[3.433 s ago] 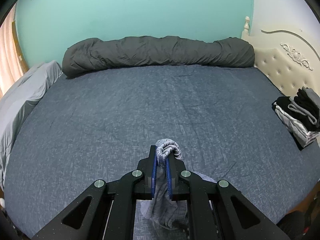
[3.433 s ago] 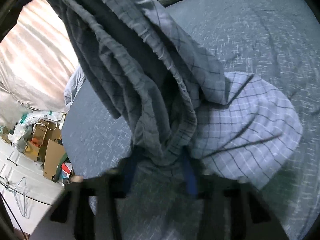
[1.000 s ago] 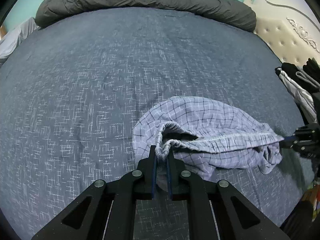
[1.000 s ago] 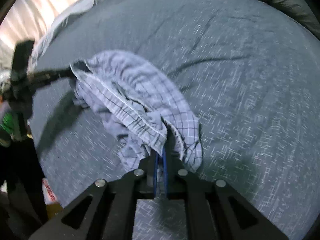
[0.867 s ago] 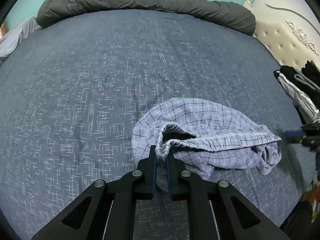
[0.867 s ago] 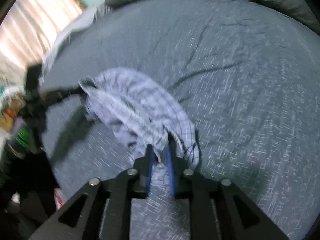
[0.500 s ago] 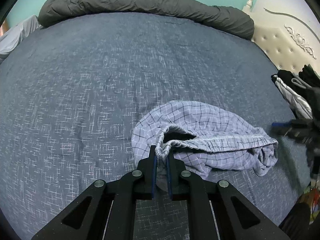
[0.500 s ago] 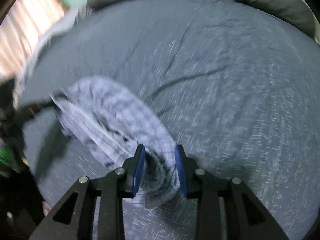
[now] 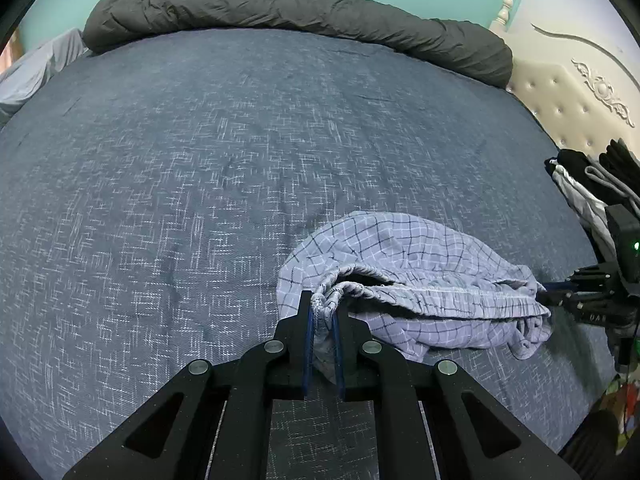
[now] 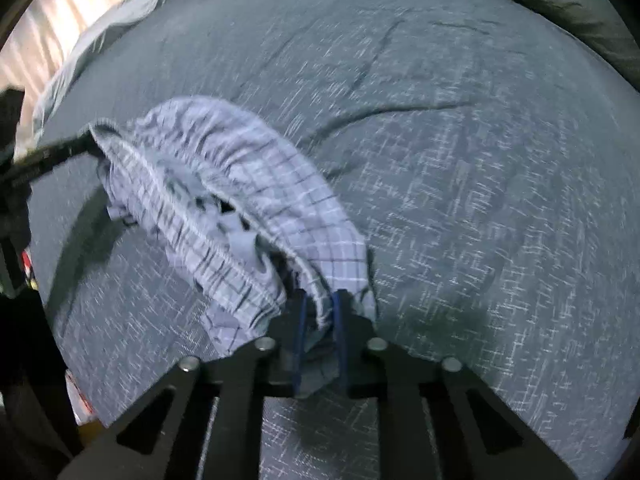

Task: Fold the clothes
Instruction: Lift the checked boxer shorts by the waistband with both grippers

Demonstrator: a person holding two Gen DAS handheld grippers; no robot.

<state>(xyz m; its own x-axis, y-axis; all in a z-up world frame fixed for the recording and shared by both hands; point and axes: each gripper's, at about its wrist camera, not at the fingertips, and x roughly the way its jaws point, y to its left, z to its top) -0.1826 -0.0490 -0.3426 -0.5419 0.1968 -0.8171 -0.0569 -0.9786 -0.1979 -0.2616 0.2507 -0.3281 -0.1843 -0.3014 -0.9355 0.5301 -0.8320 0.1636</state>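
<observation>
Light blue checked shorts lie bunched on the dark blue bed, stretched by the elastic waistband between the two grippers. My left gripper is shut on the left end of the waistband. The right gripper shows at the right edge of the left wrist view, touching the other end. In the right wrist view the shorts run from my right gripper, whose narrow jaws hold the waistband, to the left gripper at upper left.
A rolled dark grey duvet lies along the far side of the bed. A stack of folded dark and white clothes sits at the right by the cream headboard. A grey pillow is at far left.
The right gripper let go, opened, then closed again on the right end of the waistband. The shorts, earlier hanging in the air, now lie on the bed. My left gripper kept its hold.
</observation>
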